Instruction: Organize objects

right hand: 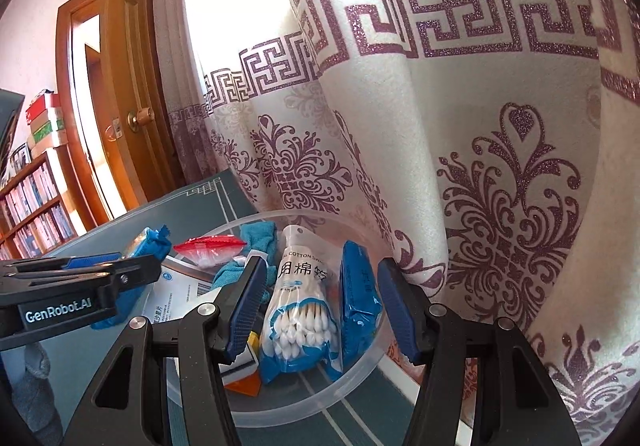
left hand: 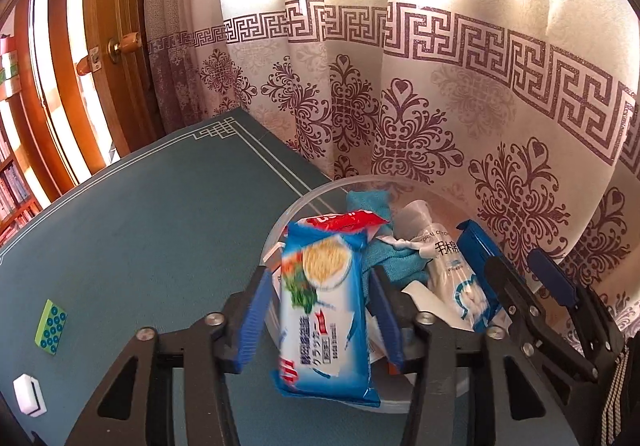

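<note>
1. The clear plastic tub (right hand: 360,362) sits directly ahead of both grippers on the teal table mat (left hand: 152,206), hard against the patterned curtain (left hand: 440,106). It already holds most of the clutter, so the sorting looks well advanced.
2. Inside it, from the right wrist view: a bag of cotton swabs (right hand: 298,310) straight ahead between the right gripper's fingers, a blue pouch (right hand: 356,298) just right of it, a teal cloth (right hand: 256,242) beyond, a red-topped zip bag (right hand: 210,248) ahead and to the left, and printed paper packets on the floor of the tub.
3. The cracker packet (left hand: 324,310) lies between the fingers of the left gripper (left hand: 320,318), hanging over the near rim of the tub. The jaws stand apart, with a gap on either side of the packet — it looks let go and dropping in, slightly blurred.
4. The right gripper (right hand: 320,310) hovers over the tub with jaws wide apart, gripping nothing.
5. Still outside — a green dotted block (left hand: 51,322) far left of the left gripper, and a small white box (left hand: 28,394) nearer, low left. By my judgement these two remain to be collected.
</note>
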Tool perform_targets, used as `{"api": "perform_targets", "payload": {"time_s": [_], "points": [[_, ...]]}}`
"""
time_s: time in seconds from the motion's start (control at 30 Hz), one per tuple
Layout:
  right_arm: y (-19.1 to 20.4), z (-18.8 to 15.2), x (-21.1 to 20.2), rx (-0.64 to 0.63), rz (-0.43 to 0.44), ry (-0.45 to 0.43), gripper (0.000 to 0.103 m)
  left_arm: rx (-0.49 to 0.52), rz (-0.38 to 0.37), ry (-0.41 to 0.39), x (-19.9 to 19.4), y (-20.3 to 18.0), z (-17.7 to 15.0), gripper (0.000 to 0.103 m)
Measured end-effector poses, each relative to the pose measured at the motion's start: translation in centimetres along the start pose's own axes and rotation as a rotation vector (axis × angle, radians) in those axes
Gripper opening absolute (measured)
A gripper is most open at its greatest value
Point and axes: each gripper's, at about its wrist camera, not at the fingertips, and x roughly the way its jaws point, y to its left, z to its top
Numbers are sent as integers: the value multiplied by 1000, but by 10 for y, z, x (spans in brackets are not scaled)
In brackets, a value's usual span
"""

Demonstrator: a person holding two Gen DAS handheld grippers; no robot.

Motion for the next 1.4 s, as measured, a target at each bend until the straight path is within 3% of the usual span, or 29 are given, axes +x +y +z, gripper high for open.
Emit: {"api": "perform_targets", "payload": {"time_s": [0.03,0.1,0.53,0.87,0.97,1.27,1.33,1.4], "points": [[0,-1,0,1,2,2,59,-11,0,-6,0,1,1,86],[-1,-1,0,2,2,3,59,-38,-16,-29,-4,6,0,90],[0,-1,-1,4,6,-2,59,-211,10,-30,-19,56,-21,93],[3,0,1,-2,12,-2,59,-311,103,74,-9,100,-77,92],[4,0,1,-3,12,-1,59,-305,143,104,0,102,-81,89],[4,0,2,-5,17,2,59,-236,156,139,20,90,-81,63],[4,0,3,-4,18,2,59,-217,163,137,19,87,-80,47],[4,0,3,-2,18,4,59,-214,156,135,18,86,-78,45]]}}
